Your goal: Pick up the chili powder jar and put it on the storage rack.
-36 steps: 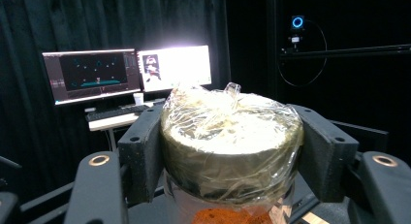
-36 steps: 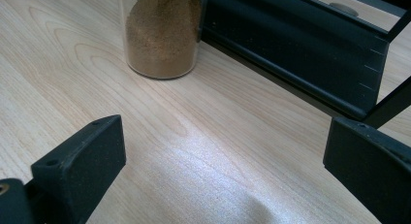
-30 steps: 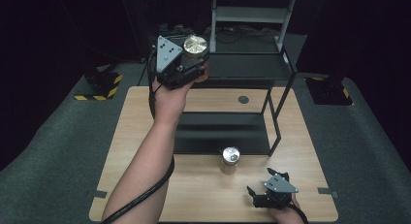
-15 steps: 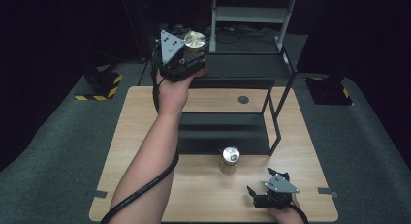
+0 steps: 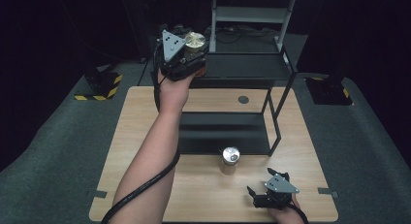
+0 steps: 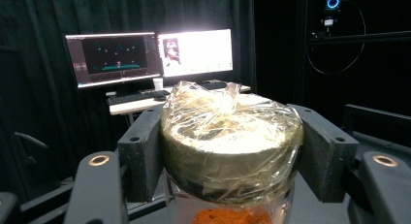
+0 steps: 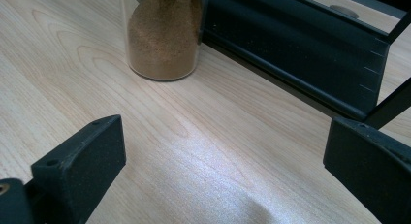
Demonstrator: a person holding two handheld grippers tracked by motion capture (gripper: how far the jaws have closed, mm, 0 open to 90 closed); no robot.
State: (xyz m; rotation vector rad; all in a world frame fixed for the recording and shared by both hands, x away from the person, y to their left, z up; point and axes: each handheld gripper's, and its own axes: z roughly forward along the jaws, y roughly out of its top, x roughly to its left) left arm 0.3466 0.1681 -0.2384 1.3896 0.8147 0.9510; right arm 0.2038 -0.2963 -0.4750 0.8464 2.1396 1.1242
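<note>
My left gripper (image 5: 190, 50) is raised over the left end of the black rack's top shelf (image 5: 242, 66), shut on a jar with a gold, plastic-wrapped lid (image 5: 196, 40). In the left gripper view the lid (image 6: 231, 141) sits clamped between both pads, orange powder showing below it. A second jar of brown powder (image 5: 229, 158) stands on the wooden table (image 5: 140, 136) in front of the rack's lower shelf (image 5: 223, 132). My right gripper (image 5: 264, 194) rests open near the table's front right edge, pointing toward that jar (image 7: 162, 35).
The black two-tier rack (image 5: 278, 122) stands at the table's back middle, its legs near the right gripper. A round grommet (image 5: 243, 99) sits in the tabletop behind it. Monitors and a keyboard desk (image 6: 150, 59) lie beyond. Grey floor surrounds the table.
My left gripper has carried the gold-lidded jar a little farther back and right, toward the rack's top shelf. The right gripper and the standing jar have stayed put.
</note>
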